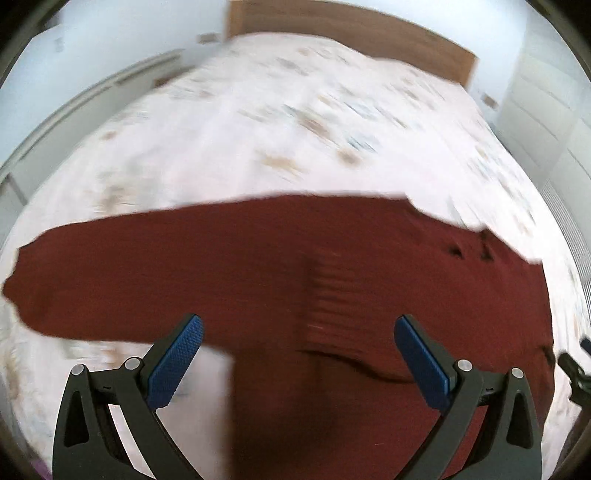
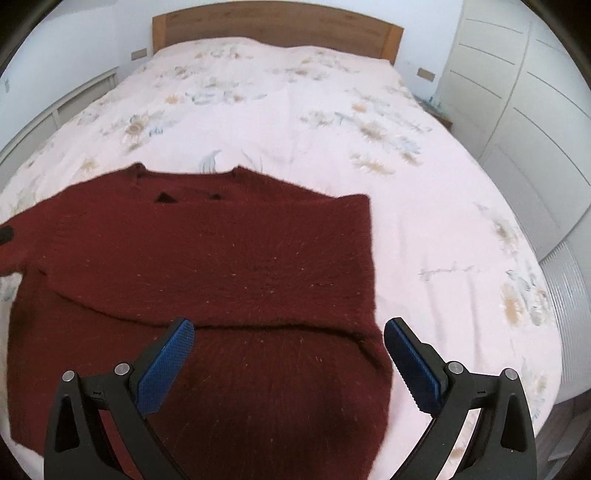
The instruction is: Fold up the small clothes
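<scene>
A dark red knitted sweater [image 2: 207, 266] lies flat on a pale pink bedspread with a faded floral print [image 2: 295, 110], directly under and ahead of both hand-held tools. The right gripper [image 2: 289, 363] hangs above the garment's lower right part with its blue-padded black fingers [image 2: 166, 369] spread wide and nothing between them; the sweater's right edge runs just inside its right finger, and a sleeve folded across the body forms a ridge just beyond the tips. The left gripper [image 1: 298, 363] is likewise wide apart and holds nothing, poised over the sweater [image 1: 295, 280], whose long sleeve stretches away to its left. That view is motion-blurred. A wooden headboard [image 2: 277, 26] stands far ahead, white wardrobe doors [image 2: 524, 110] to the right.
</scene>
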`<act>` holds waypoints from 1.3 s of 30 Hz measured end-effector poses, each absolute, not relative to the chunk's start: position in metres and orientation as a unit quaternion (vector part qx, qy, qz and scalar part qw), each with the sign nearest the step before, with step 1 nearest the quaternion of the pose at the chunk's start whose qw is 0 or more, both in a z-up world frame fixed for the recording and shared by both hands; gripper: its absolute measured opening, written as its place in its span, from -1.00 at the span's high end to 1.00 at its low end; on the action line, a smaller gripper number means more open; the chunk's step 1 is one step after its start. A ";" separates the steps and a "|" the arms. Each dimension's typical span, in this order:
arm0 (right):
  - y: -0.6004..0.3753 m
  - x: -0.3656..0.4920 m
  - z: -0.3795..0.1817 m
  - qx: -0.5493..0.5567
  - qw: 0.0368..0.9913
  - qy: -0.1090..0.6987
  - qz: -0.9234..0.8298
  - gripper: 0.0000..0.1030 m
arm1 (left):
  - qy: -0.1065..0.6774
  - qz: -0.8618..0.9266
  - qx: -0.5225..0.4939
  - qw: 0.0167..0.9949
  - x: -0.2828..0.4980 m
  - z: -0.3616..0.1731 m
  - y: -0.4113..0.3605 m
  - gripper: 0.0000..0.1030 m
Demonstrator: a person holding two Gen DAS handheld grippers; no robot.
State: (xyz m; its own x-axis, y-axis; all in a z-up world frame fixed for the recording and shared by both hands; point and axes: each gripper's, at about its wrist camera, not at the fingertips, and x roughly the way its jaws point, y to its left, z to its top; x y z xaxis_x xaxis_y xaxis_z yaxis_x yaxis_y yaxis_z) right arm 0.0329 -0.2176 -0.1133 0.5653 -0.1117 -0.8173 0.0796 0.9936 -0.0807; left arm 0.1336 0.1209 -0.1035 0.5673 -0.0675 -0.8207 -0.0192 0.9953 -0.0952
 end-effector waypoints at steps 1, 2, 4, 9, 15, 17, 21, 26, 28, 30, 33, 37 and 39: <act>-0.217 0.030 -0.109 -0.019 0.886 0.460 -0.061 -0.99 | 0.462 0.002 -0.053 0.885 0.130 -0.097 0.136 -0.98; -0.217 0.028 -0.107 -0.020 0.887 0.457 -0.065 -0.99 | 0.463 0.018 -0.059 0.884 0.128 -0.094 0.150 -0.98; -0.216 0.026 -0.103 -0.018 0.888 0.453 -0.071 -0.99 | 0.467 0.045 -0.071 0.880 0.125 -0.094 0.174 -0.98; -0.215 0.022 -0.100 -0.009 0.887 0.454 -0.082 -0.99 | 0.496 0.124 -0.109 0.853 0.113 -0.113 0.254 -0.98; -0.221 0.013 -0.095 0.011 0.887 0.452 -0.098 -0.99 | 0.528 0.213 -0.185 0.801 0.096 -0.140 0.335 -0.98; -0.221 0.011 -0.095 0.009 0.886 0.452 -0.101 -0.99 | 0.534 0.233 -0.211 0.785 0.094 -0.145 0.353 -0.97; -0.219 0.009 -0.093 0.000 0.886 0.451 -0.106 -0.99 | 0.525 0.242 -0.261 0.774 0.097 -0.148 0.385 -0.97; -0.221 0.007 -0.093 0.005 0.886 0.450 -0.111 -0.99 | 0.532 0.239 -0.271 0.766 0.109 -0.154 0.402 -0.93; -0.222 0.006 -0.094 0.004 0.886 0.451 -0.112 -0.99 | 0.533 0.230 -0.275 0.767 0.110 -0.154 0.404 -0.74; -0.222 0.005 -0.095 0.002 0.885 0.451 -0.114 -0.99 | 0.533 0.222 -0.265 0.772 0.109 -0.155 0.404 -0.43; -0.224 0.005 -0.094 -0.001 0.885 0.451 -0.116 -0.99 | 0.526 0.199 -0.252 0.788 0.107 -0.148 0.402 0.31; -0.230 0.006 -0.092 0.004 0.886 0.448 -0.118 -0.99 | 0.528 0.173 -0.236 0.797 0.112 -0.140 0.398 0.77; -0.233 0.007 -0.091 0.006 0.887 0.447 -0.118 -0.99 | 0.530 0.165 -0.203 0.807 0.112 -0.130 0.388 0.78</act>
